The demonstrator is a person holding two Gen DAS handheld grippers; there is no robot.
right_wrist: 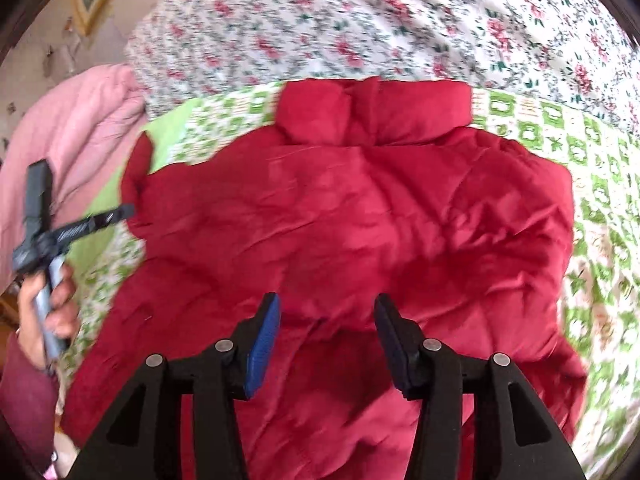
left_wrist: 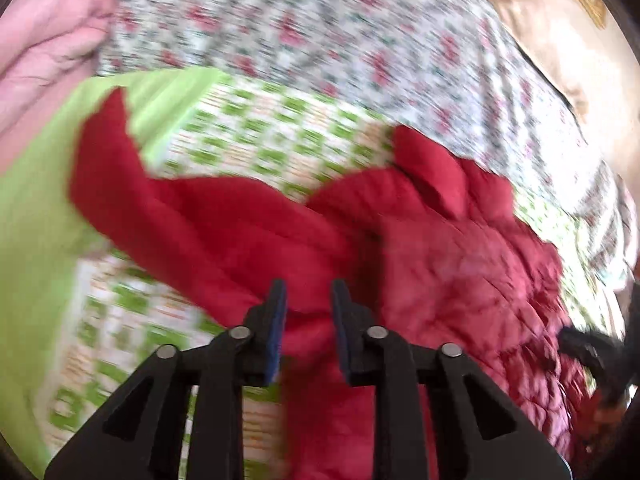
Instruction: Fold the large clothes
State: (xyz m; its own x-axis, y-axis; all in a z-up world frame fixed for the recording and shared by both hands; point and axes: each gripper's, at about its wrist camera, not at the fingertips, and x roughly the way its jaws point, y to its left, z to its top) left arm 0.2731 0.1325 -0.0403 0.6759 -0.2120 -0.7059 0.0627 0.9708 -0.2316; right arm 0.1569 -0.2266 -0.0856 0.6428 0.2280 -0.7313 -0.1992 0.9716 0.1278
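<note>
Red quilted puffer jacket (right_wrist: 352, 216) lies spread on green-and-white checked cloth (right_wrist: 592, 184) over floral bedsheet (right_wrist: 360, 20), collar at far edge. Right gripper (right_wrist: 328, 308) hovers above its lower part, jaws apart, nothing between. Left gripper (left_wrist: 308, 288) over jacket's sleeve side, jaws narrowly parted, pads not pressing fabric. Pink blanket (right_wrist: 80, 136) at left.

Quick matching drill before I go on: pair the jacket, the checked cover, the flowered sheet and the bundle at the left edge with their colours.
Things:
1. jacket
2. checked cover
3. flowered sheet
4. quilted bundle

Colours:
A. pale pink
B. white with red blooms
C. deep red
D. green and white

Pairs: 1-C, 2-D, 3-B, 4-A
</note>
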